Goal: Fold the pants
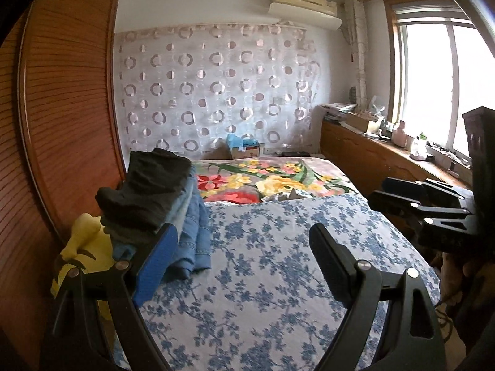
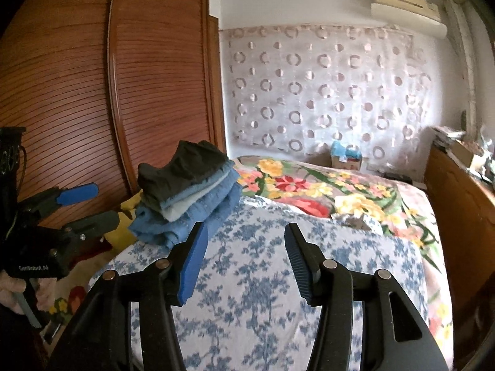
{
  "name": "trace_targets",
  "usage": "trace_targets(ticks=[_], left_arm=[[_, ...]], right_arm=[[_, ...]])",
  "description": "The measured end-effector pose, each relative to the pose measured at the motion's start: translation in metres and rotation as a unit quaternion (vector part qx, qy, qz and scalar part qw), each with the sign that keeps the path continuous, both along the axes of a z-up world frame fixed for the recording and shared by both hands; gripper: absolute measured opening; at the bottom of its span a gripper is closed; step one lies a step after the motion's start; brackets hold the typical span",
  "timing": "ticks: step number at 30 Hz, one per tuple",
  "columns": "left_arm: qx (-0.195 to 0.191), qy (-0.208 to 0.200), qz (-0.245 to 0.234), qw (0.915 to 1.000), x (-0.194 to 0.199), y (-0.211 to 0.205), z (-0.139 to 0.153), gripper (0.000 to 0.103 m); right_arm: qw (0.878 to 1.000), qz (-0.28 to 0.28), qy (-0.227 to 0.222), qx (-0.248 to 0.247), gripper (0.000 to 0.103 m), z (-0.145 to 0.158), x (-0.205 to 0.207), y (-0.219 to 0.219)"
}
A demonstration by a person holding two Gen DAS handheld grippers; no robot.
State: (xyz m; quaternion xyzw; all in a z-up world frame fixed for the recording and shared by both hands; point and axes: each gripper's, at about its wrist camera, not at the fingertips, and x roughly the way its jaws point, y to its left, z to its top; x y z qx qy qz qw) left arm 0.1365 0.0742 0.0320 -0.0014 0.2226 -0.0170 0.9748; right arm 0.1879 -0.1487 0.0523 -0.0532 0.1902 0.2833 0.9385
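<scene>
The folded pants [image 2: 188,198] sit as a stack at the left edge of the bed [image 2: 263,278], a dark pair on top of several blue denim ones, with a yellow cloth [image 1: 89,247] just beside the stack toward the wooden wardrobe [image 2: 92,92]. No unfolded pair shows on the blue-flowered sheet [image 1: 278,262] in front of the stack (the patch there lies bare), so the step in hand is judged to be either fetching the next pair or finishing off. The left gripper [image 1: 244,247] hovers near the stack with its jaws spread wide and nothing between them; the right gripper [image 2: 247,247] hangs over the sheet, jaws apart and likewise empty. To do the next step well, a fresh pair should be laid flat on the bare sheet, clear of the stack so it is not toppled, with each gripper taking one corner of the waistband. The flowered blanket [image 2: 324,191] beyond should stay undisturbed.
</scene>
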Motion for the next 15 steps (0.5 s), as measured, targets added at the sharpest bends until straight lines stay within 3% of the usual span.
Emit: trace_targets(ticks=[15], left_arm=[[-0.022,0.029,-0.031,0.9989,-0.034,-0.043,-0.023,0.087]], right_arm=[[0.997,-0.068,0.021,0.026,0.065,-0.014,-0.08,-0.032]])
